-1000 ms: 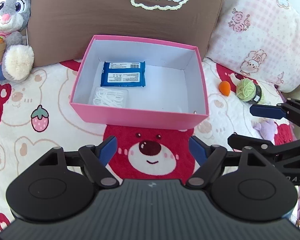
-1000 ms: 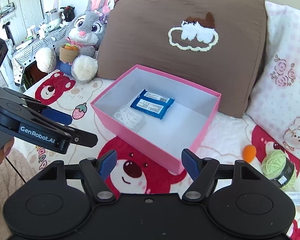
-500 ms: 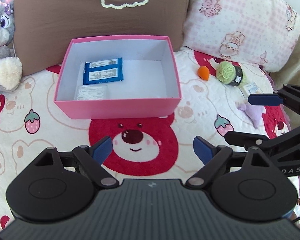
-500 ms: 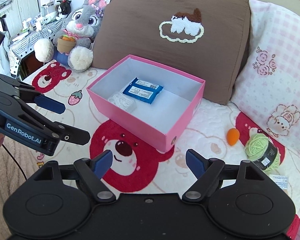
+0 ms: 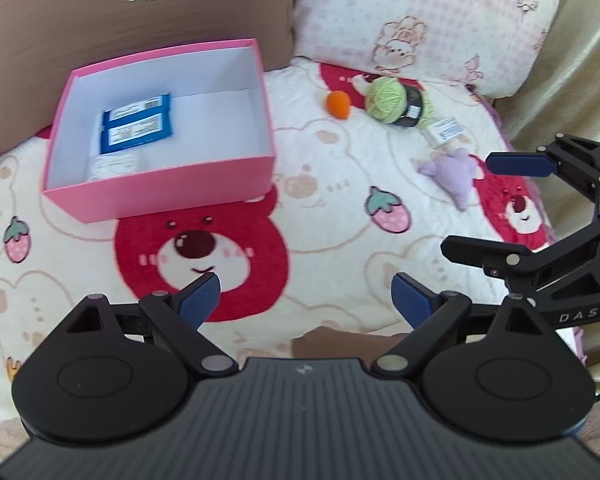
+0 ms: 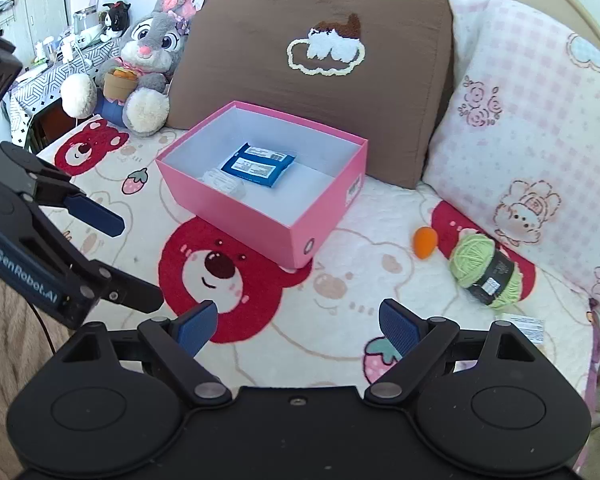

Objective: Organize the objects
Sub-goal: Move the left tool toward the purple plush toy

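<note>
A pink box [image 5: 160,196] stands on the bear-print bedspread, holding a blue packet [image 5: 136,126] and a clear packet [image 5: 112,166]. To its right lie an orange egg-shaped sponge [image 5: 337,105], a green yarn ball [image 5: 388,100], a small white labelled packet [image 5: 444,132] and a purple plush [image 5: 454,174]. My left gripper [image 5: 304,300] hovers over the red bear print, jaws opening, nothing between them. My right gripper [image 6: 296,320] hangs in front of the box [image 6: 240,208], left of the yarn [image 6: 482,270] and sponge [image 6: 425,242]. Its jaws are opening too, and empty.
A brown pillow [image 6: 312,60] and a pink checked pillow [image 6: 532,120] lean behind the box. A grey bunny plush [image 6: 148,64] sits at the back left, with a cluttered side table [image 6: 52,68] beyond it. Beige fabric [image 5: 572,60] borders the bed's right edge.
Both grippers have moved to the right, so the box has slid left in both views and the yarn, sponge and purple plush show nearer. Both pairs of jaws stand wider apart.
</note>
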Tool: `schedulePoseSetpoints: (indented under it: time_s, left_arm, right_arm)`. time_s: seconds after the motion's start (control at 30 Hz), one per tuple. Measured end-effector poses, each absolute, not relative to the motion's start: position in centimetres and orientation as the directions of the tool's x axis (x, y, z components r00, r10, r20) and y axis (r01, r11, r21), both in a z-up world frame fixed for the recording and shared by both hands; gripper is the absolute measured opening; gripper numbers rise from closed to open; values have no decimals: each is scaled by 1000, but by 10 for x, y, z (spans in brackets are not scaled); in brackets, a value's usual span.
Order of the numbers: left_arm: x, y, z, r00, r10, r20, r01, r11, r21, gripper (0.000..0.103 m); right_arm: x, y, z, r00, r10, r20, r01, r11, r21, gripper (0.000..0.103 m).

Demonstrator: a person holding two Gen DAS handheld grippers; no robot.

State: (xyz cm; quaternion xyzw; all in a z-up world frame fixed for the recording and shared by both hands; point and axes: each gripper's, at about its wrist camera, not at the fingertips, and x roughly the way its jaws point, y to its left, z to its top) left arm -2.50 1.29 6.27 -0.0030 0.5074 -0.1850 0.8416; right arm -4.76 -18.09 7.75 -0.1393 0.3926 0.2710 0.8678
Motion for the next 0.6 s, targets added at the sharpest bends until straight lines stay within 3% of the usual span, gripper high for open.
schedulePoseSetpoints:
  time_s: [0.37, 0.6]
  left_arm:
    - [-19, -42, 53, 396, -364, -843, 412, 891, -191, 93]
    - [3, -67, 46, 378, -390, -840, 405, 885, -229, 93]
  right_arm:
    - [-48, -259, 62, 550, 375, -747, -474, 876, 91, 91]
    - [-52, -286, 56, 588, 346, -731, -453, 890, 56, 91]
